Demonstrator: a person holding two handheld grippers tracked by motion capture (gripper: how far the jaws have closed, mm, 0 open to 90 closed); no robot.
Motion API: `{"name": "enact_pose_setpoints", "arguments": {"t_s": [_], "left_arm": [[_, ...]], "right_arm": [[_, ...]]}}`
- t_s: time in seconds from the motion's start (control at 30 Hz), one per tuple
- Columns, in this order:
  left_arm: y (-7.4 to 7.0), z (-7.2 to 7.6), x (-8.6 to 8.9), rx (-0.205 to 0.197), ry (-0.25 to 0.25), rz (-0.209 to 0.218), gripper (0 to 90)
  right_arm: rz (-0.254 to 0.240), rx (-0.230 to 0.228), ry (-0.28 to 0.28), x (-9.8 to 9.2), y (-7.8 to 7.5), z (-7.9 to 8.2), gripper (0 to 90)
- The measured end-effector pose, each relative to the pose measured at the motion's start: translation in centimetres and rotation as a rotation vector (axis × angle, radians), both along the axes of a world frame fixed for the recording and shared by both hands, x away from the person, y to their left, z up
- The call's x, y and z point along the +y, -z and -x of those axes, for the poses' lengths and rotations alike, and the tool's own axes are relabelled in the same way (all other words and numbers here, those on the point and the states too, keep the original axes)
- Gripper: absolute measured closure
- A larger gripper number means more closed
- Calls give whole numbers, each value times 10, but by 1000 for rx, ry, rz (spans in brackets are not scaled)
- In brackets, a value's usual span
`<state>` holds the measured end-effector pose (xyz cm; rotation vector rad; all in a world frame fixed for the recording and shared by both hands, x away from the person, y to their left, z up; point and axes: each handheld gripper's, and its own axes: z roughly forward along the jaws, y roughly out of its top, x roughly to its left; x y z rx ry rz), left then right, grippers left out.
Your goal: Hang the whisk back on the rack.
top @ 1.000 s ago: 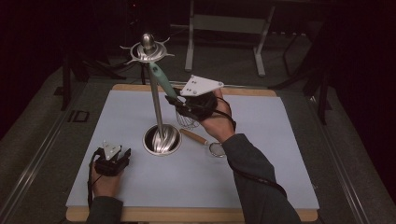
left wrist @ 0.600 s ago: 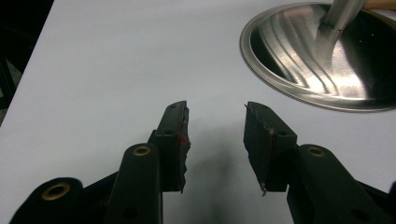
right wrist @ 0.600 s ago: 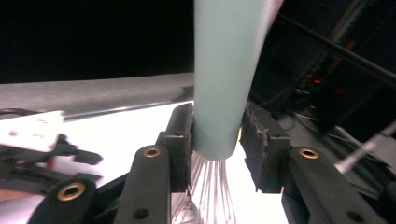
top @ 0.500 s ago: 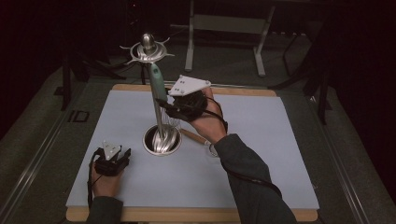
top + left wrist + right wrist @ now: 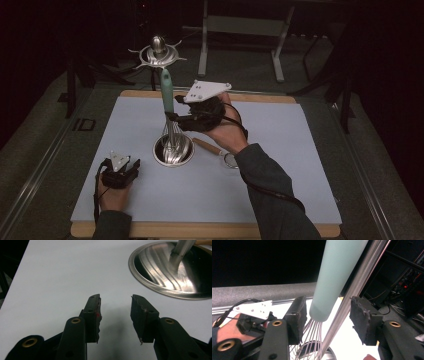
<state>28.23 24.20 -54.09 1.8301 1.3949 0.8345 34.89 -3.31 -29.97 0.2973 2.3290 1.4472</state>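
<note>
Whisk (image 5: 167, 100) handle plain teal, unlabelled

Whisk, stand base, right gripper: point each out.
whisk (image 5: 166, 91), high view, teal handle.
stand base (image 5: 160, 282), left gripper view, bare steel dish.
right gripper (image 5: 325, 317), right gripper view, midway between open jaws.

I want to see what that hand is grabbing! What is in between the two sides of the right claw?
In the right gripper view, the whisk's mint handle and the stand's steel pole sit between the right claw's open jaws, whose pads aren't pressing on them.

Bright tabletop, dark surroundings, steel glare
</note>
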Motion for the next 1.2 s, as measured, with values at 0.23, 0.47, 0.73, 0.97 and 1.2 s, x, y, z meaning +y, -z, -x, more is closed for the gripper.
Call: {"name": "enact_pose_setpoints", "arguments": {"t_s": [0.23, 0.47, 0.73, 0.97, 1.2], "left_arm": [[0, 0, 0, -1, -1, 4, 601], [0, 0, 0, 1, -2, 1, 602], [0, 1, 0, -10, -4, 2, 607], [0, 1, 0, -9, -5, 0, 616], [0, 1, 0, -14, -7, -2, 619]], "right_arm": [[-11, 28, -8, -15, 3, 0, 460], [1, 53, 9, -34, 10, -5, 458], [48, 92, 56, -53, 24, -13, 479], [52, 121, 97, -77, 37, -18, 485], [45, 136, 143, -101, 45, -20, 485]]}}
